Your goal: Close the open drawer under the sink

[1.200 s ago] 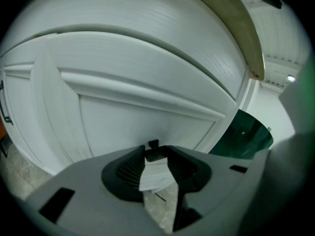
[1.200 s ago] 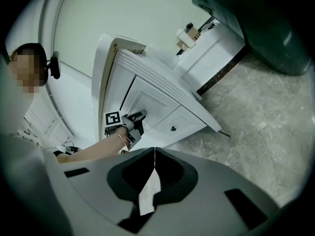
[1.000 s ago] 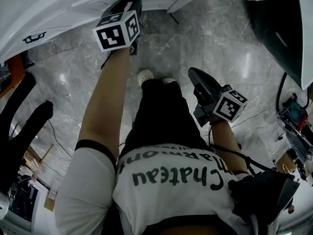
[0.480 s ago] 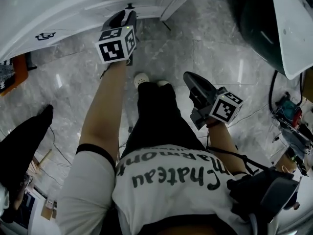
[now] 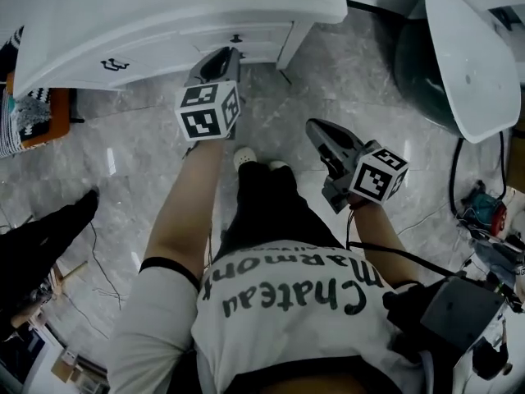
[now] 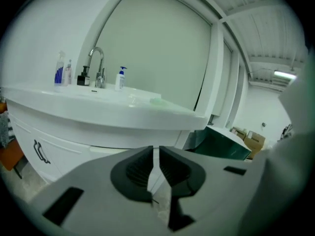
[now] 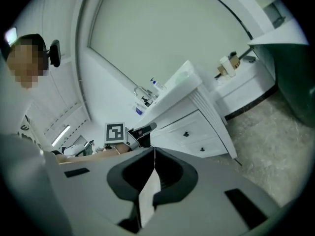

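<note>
Two grippers are shown clear of the furniture, from above and along their own jaws. My left gripper (image 5: 220,56) points a little downward toward the far side, where the white cabinet (image 5: 164,52) stands under the counter (image 5: 180,6). Its jaws are closing to a narrow slit with nothing between them. My right gripper (image 5: 318,128) hangs nearer to me and to the right, over the grey floor (image 5: 344,80). Its jaws meet at the tips, and it too is empty.

The drawer (image 5: 246,35), marked by its small dark knob, sits at the right end of the cabinet, just beyond the left gripper's tip and apart from it. In the right gripper view its front appears flush with the one below, so I judge it already pushed home. That would explain the posture: neither tool needs contact, and narrow jaws keep the tips from snagging a knob. The tap (image 6: 98,65) and soap bottle (image 6: 120,77) on the counter mark where the sink lies, directly above this cabinet.
</note>
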### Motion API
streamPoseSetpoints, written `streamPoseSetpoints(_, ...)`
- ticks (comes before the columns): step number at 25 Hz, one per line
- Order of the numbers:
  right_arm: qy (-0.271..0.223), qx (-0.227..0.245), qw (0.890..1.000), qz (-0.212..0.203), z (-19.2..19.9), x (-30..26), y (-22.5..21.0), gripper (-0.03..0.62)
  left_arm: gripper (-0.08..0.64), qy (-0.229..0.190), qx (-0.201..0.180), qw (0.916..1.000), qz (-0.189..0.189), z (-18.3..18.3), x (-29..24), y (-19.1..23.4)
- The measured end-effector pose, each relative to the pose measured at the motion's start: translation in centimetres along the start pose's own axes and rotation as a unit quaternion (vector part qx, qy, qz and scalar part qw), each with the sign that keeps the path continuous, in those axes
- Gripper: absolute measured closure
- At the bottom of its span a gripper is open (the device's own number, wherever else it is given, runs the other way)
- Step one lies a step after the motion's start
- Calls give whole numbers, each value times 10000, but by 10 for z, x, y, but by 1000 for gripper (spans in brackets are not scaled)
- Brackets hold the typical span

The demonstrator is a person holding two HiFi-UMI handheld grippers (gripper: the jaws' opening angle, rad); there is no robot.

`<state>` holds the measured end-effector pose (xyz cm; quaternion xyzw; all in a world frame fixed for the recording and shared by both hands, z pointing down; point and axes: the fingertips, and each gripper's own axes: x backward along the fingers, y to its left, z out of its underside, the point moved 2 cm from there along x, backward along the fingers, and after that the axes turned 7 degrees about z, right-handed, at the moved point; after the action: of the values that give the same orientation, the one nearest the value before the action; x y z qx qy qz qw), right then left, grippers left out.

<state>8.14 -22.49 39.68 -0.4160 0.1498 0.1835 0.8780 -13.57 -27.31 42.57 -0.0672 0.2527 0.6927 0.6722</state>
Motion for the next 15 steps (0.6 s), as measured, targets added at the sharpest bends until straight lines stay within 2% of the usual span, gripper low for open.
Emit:
streamPoseSetpoints(4, -326, 266, 9990, -179, -37, 11, 26, 580, 529, -444, -45, 9990, 66, -45, 28, -22)
streamPoseSetpoints(8, -678, 576, 9950, -455, -73, 19, 58, 580, 534, -899, -262, 9954, 191, -89, 57, -44)
streamPoseSetpoints(12, -836, 834, 9905, -706, -95, 32, 94, 580, 534, -1149, -411, 9919, 353, -120, 91, -67)
streamPoseSetpoints(15, -888, 1318, 9838, -827, -110, 39, 113, 580, 534, -1244, -684, 9876, 674, -136, 112, -94)
